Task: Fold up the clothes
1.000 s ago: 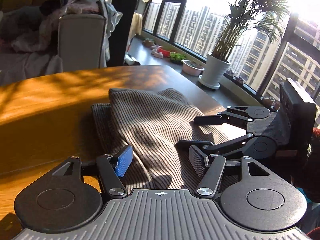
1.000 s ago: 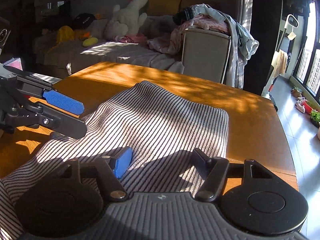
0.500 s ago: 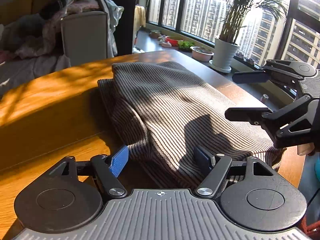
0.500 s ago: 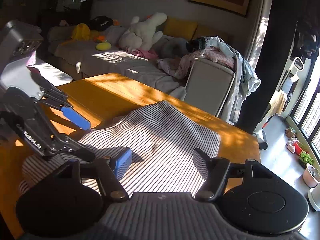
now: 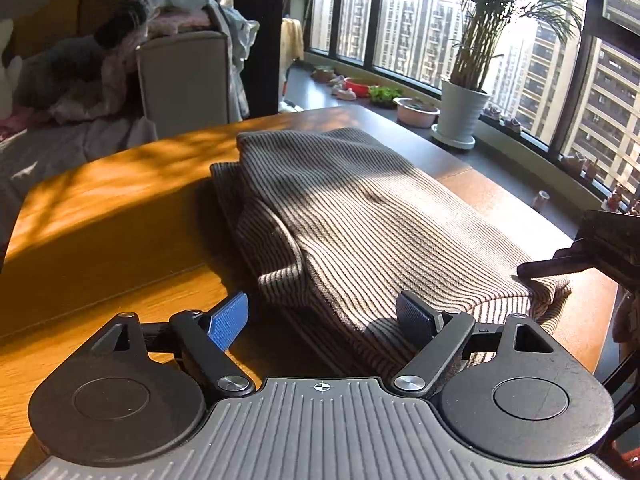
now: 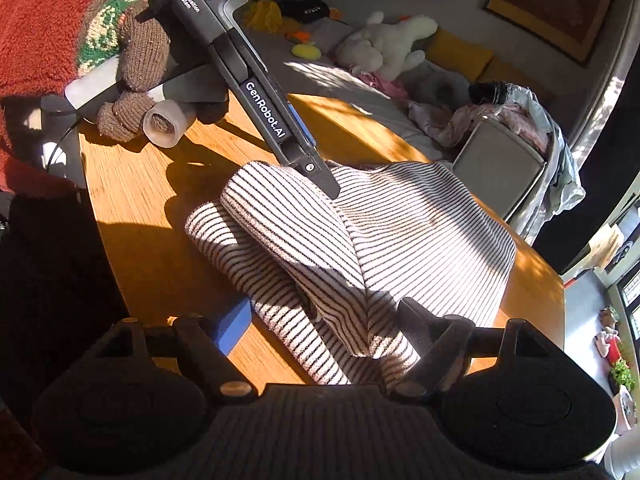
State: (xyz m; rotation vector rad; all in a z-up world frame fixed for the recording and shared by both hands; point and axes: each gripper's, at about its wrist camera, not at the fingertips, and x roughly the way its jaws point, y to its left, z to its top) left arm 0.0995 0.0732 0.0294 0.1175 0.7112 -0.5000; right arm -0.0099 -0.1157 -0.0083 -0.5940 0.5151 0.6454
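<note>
Opening wider, the left hand-held gripper (image 5: 322, 316) and right hand-held gripper (image 6: 320, 320) each grip nothing, though the folded striped garment (image 5: 360, 216) lies between their spread fingers on the bench (image 5: 100, 216), apparently just released to settle. Beyond the right one, a gloved hand (image 6: 136, 80) shows; the layers underneath stay hidden.

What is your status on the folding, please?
Both grippers opening, nothing pinched. Striped garment folded on table. Nothing in the way.
</note>
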